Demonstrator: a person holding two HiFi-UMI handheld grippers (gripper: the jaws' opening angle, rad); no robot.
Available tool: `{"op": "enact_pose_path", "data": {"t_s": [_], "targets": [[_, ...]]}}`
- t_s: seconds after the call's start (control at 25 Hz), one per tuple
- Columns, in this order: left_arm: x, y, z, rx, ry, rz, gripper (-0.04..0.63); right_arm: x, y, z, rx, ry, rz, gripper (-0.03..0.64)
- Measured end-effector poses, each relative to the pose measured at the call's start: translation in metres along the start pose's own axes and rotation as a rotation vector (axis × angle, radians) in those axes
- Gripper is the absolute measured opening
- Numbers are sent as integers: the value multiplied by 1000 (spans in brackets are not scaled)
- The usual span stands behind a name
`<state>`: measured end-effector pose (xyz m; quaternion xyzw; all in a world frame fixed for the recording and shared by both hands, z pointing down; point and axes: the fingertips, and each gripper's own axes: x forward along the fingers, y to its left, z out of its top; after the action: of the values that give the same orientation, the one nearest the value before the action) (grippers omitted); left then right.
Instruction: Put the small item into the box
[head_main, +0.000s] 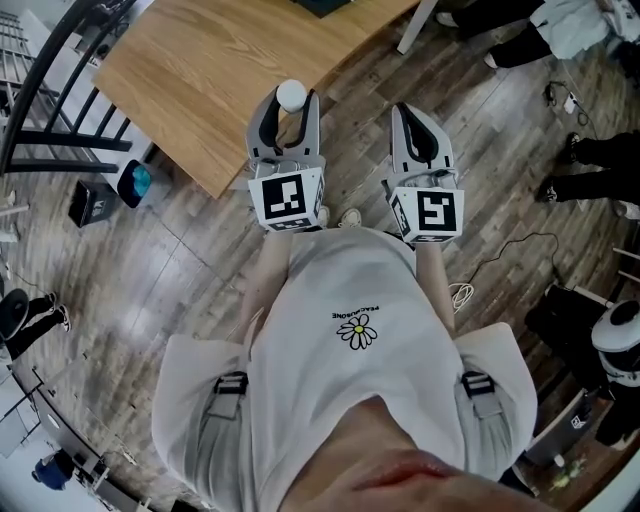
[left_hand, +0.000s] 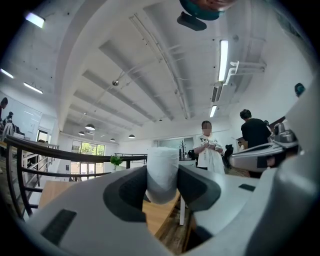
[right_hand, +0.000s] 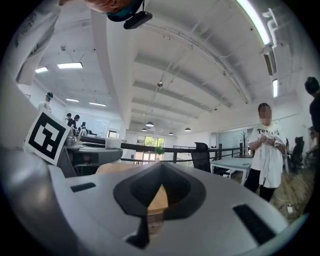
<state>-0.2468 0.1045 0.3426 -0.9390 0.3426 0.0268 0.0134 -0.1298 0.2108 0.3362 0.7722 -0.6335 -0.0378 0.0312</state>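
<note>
marker cubes (head_main: 287, 198) sit nearest the person's chest, with both grippers pointing toward 12 o'clock. left gripper (head_main: 290, 108) has its pads pressed on the small item (head_main: 291, 95), a plain white, smooth cylinder with a rounded end; it stands upright between the jaws and pokes past their tips. right gripper (right_hand: 159, 170), at 3 o'clock of the left one, has its jaws closed together, empty. farther off, at 11 o'clock, lies the wooden table (head_main: 220, 70) over plank floor (head_main: 180, 250).
</note>
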Motion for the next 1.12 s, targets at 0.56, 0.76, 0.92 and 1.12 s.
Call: {"op": "enact_pose_path", "data": {"t_s": [0.56,0.76,0.92,1.12], "targets": [[1,-37,3,9,-52,35,192,-29,-40,-17,39,-12,7,5],[10,-45,5,22,-86,22,192,-23,-48,-26,15,-20,11,5],[34,-45,-2,28,-97,12,192,3,-59,-39,4,-9,34,5],[80,-38,-9,61,-95,22,192,39,-77,-47,-19,3,60,5]]}}
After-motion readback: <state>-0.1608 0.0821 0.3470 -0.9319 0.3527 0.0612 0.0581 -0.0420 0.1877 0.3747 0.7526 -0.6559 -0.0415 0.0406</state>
